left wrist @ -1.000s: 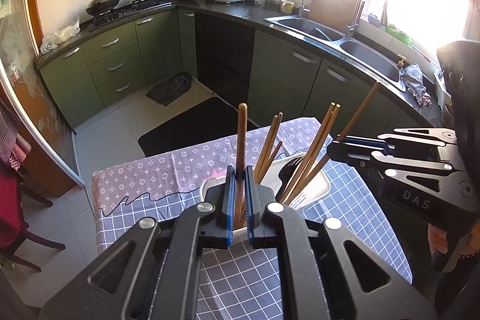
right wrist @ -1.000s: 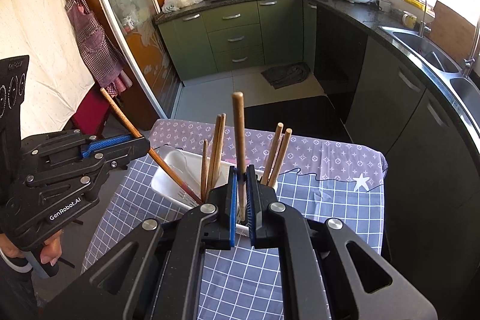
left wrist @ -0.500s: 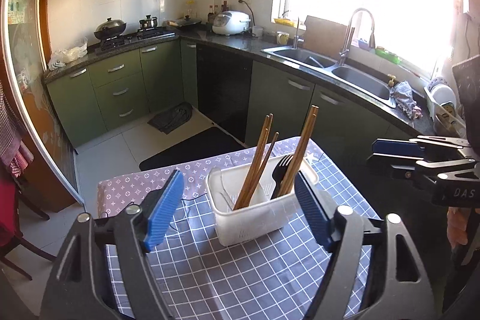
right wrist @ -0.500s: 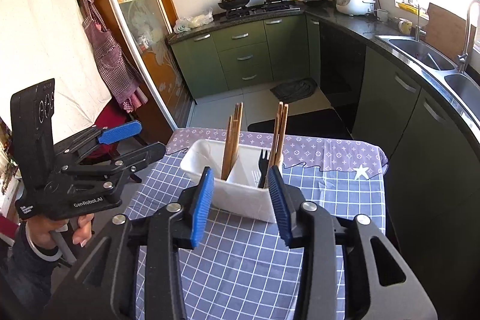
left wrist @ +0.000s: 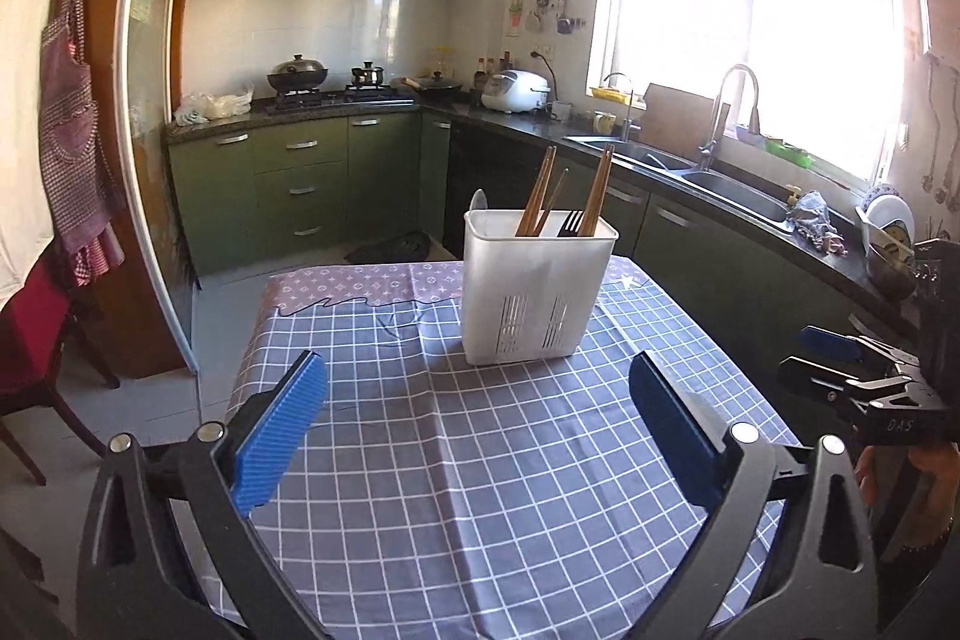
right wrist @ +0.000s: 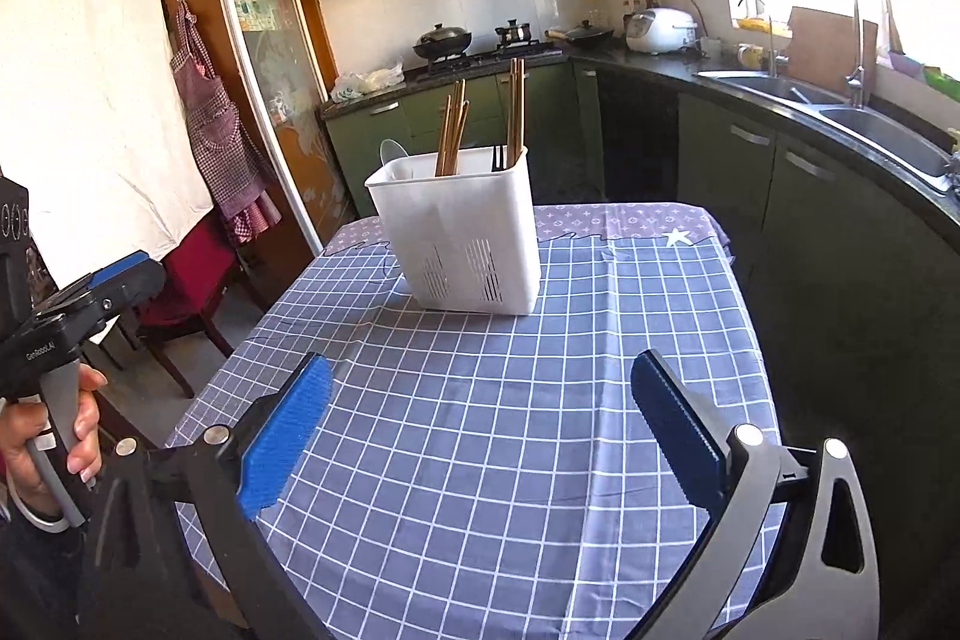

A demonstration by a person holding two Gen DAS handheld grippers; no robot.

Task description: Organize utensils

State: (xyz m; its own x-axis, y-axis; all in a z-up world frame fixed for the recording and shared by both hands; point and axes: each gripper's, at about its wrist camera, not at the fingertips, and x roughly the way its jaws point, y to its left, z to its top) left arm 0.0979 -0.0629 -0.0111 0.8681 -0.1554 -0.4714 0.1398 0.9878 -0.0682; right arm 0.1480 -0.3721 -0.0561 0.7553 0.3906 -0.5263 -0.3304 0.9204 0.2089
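A white plastic utensil holder (left wrist: 531, 289) stands upright on the checked tablecloth (left wrist: 480, 460); it also shows in the right wrist view (right wrist: 462, 238). Several wooden chopsticks (left wrist: 597, 190) (right wrist: 515, 112), a black fork (left wrist: 570, 223) and a pale spoon (left wrist: 478, 200) stand in it. My left gripper (left wrist: 480, 418) is open and empty, low over the near part of the table, well back from the holder. My right gripper (right wrist: 480, 424) is open and empty too, at a similar distance. Each gripper shows at the edge of the other's view.
The table (right wrist: 630, 340) stands in a kitchen. Green cabinets and a sink counter (left wrist: 720, 196) run behind and to the right. A red chair (left wrist: 30, 340) stands at the left. A person's hand (right wrist: 48, 436) holds the left gripper's handle.
Both grippers let go of chopsticks into the holder, opened wide and pulled back and down from it. The holder now stands farther away in both views.
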